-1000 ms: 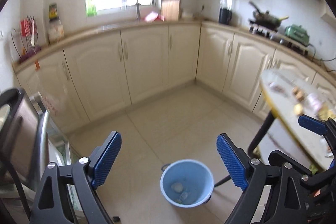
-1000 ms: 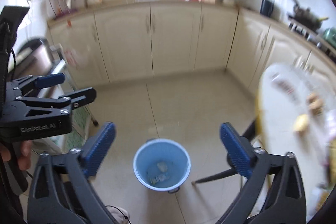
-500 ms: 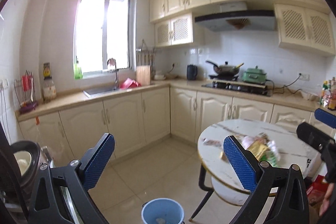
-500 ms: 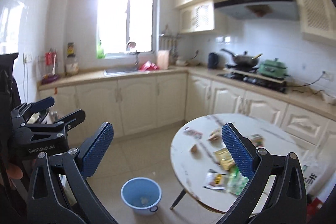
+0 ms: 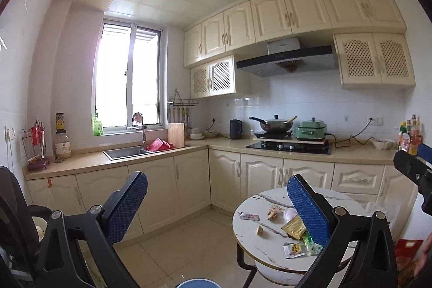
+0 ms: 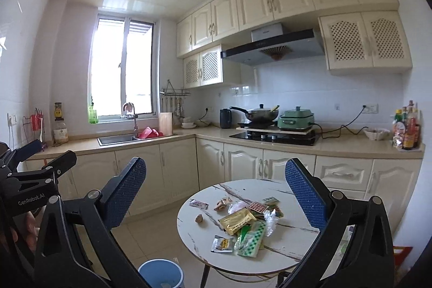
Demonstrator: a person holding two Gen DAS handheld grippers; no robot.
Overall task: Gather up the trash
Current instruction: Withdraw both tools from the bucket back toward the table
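Raised since a second ago: both views, off the floor and blue bin to level, facing the counters.
Left gripper: fully spread, nothing between its blue pads.
Right gripper: spread wide, likewise holding nothing.
Trash, on round marble table: gold packet, green checked wrapper, small sachet, clear plastic scrap, brown scraps.
Bin: on floor, just left of table.
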